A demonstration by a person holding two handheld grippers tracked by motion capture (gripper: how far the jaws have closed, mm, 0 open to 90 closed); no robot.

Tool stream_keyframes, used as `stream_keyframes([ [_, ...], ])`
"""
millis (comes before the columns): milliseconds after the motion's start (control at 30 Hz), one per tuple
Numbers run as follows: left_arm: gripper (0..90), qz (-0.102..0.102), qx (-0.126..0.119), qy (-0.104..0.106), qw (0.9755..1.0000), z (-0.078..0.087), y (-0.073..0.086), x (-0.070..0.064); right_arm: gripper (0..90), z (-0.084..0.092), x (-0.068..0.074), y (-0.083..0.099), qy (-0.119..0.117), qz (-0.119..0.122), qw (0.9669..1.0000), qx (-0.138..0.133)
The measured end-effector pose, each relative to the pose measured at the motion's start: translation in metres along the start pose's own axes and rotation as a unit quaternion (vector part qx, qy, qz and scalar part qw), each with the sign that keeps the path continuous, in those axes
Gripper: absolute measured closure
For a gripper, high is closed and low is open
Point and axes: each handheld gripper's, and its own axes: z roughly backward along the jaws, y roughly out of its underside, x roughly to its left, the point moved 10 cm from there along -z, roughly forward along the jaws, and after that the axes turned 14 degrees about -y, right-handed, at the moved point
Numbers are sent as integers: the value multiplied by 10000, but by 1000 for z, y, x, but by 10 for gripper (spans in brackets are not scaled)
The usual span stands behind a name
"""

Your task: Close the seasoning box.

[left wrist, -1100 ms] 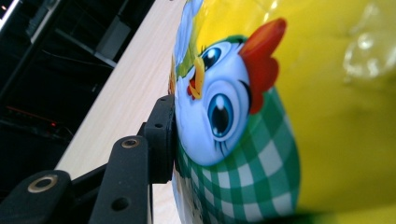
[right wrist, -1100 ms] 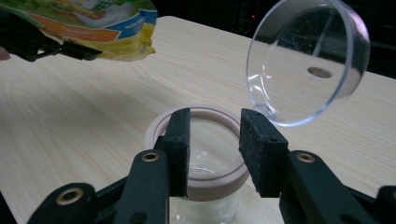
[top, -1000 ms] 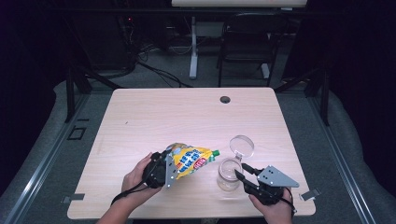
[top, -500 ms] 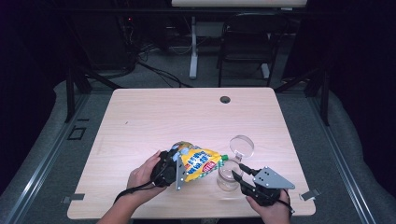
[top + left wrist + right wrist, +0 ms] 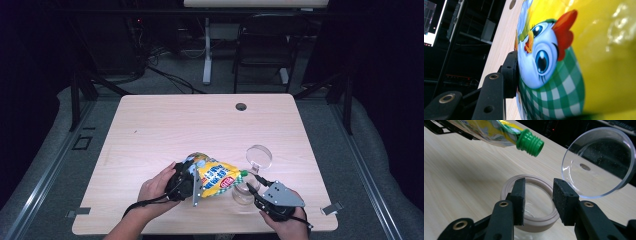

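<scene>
Right now the left gripper (image 5: pixel 192 181) clamps a yellow pouch (image 5: pixel 216 177) around its belly and holds it tilted above the table (image 5: pixel 165 130), green spout (image 5: pixel 530 143) aimed down toward the jar (image 5: pixel 532 202). In the left gripper view, one pad presses into the printed foil, which bulges around it. The spout looks uncapped, though I cannot tell for sure.

The right gripper (image 5: pixel 539 201) sits at the jar's near side. Its jaws stand partly apart on either side of the pale rim; whether the pads press the glass or just bracket it, I cannot tell. The clear lid (image 5: pixel 596 162) rests just beside the jar, tipped up on its edge.

Several things could go wrong from here. In the right gripper view the spout hangs short of the mouth, up and to the left, so anything squeezed out now would likely land on the table or the rim. A harder squeeze on the soft pouch could send a spurt past the opening. If the right jaws are loose, a nudge from the spout could slide or tip the jar. The lid, balanced so close, could be knocked flat or rolled away by either gripper.
</scene>
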Motion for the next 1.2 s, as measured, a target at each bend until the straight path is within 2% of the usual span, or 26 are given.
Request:
stream_keyframes([
  [133,565,-29,9,14,10000,-1,0,-2,626,-1,-1,0,192,280,9994,120],
  [167,565,-90,22,6,10000,-2,1,-3,626,-2,-1,0,219,354,9990,153],
  [333,565,-193,52,15,9998,-4,1,-5,626,-4,0,-1,290,516,9980,215],
  [567,565,-377,93,-38,9992,-5,2,-4,624,-6,3,-1,262,555,9978,240],
  [600,565,-377,93,-38,9992,-5,2,-4,624,-6,3,-1,244,549,9979,230],
  [633,565,-286,0,-85,9996,-6,-1,-5,624,-7,4,-1,240,549,9979,232],
  [767,565,-344,-9,-134,9993,-6,-2,-2,624,-8,5,0,203,552,9980,236],
  [1000,565,-559,-5,-249,9981,-5,-4,2,620,-8,7,0,184,562,9980,236],
  [1133,566,-795,1,-373,9961,-4,-5,6,620,-9,7,0,161,542,9981,228],
  [1200,589,-876,27,-349,9955,-4,-4,7,621,-9,7,0,137,524,9982,239],
])
